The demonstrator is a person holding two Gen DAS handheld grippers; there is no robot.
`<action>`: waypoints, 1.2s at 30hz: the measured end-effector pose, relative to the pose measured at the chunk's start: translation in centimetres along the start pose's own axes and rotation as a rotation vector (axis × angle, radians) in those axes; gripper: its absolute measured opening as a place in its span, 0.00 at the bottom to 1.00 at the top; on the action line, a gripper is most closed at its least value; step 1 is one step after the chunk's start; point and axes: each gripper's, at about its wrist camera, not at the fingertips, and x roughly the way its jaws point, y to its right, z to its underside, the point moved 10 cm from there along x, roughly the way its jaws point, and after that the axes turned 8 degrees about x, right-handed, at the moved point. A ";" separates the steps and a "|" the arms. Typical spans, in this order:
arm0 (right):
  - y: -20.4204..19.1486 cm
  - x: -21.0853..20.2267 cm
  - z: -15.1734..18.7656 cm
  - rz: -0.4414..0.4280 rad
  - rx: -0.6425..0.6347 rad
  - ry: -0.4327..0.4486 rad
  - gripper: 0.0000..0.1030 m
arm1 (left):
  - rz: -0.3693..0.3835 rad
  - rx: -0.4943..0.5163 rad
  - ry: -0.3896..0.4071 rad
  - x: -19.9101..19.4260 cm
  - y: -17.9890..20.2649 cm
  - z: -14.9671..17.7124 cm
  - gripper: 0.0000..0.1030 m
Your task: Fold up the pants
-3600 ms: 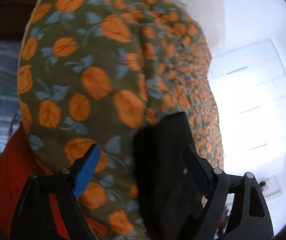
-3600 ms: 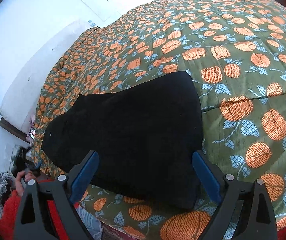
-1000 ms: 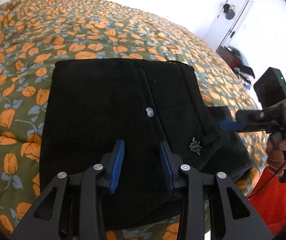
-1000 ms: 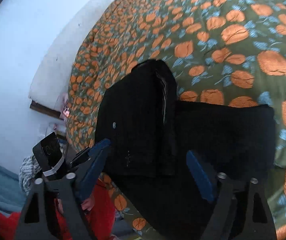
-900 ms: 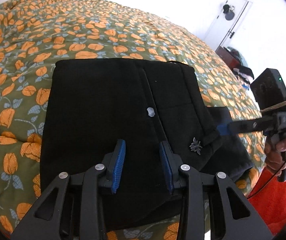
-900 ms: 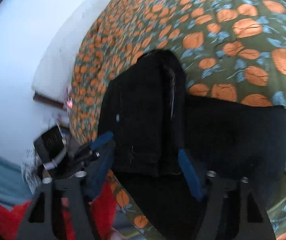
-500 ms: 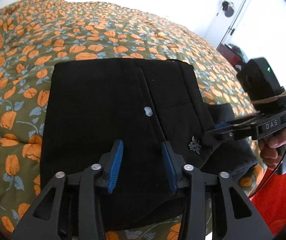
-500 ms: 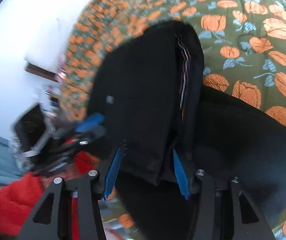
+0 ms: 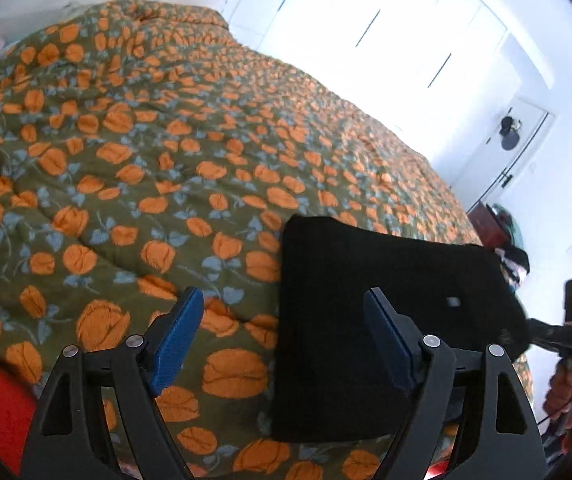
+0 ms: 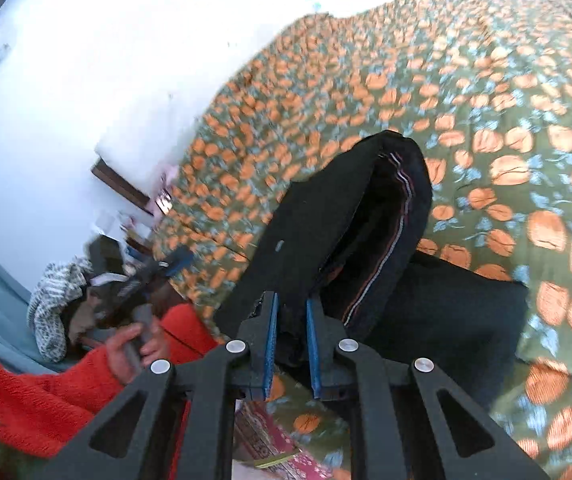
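**Right tool pinches the pants, left tool spread wide**

Here we are over the bed [image 9: 133, 168], with its green quilt of orange flowers, and the black pants [image 10: 326, 232] lie near its close edge. The right tool [image 10: 290, 336] has its blue pads pressed in on a bunched edge of the dark cloth; its jaws have just been closing, and the fabric sits squarely between them. That pinched layer stands lifted off the part of the pants lying flat on the quilt, and a striped inner band shows along the raised fold.

Over in the left wrist view, the left tool [image 9: 286, 332] is spread wide, its jaws having just been opening, with nothing gripped. One pad hangs over the flowered quilt, the other over the pants [image 9: 386, 320], which look like a flat dark slab from here.

In the right wrist view, a hand [image 10: 133, 344] in a red fleecy sleeve [image 10: 29, 400] grips the left tool's handle at lower left.
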 end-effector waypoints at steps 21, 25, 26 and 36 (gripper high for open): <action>6.2 -4.2 -0.7 0.378 -0.045 0.069 0.24 | -0.045 0.317 -0.150 3.9 6.3 4.3 0.80; 3.2 -1.2 -3.2 0.397 -0.166 0.105 0.39 | -0.105 0.368 -0.172 4.3 6.3 4.8 0.80; 3.6 0.1 -3.4 0.449 -0.193 0.105 0.39 | -0.121 0.377 -0.177 4.3 6.2 4.9 0.80; 8.8 0.6 0.1 0.626 -0.149 0.087 0.36 | -0.180 0.363 -0.216 4.6 4.3 5.3 0.80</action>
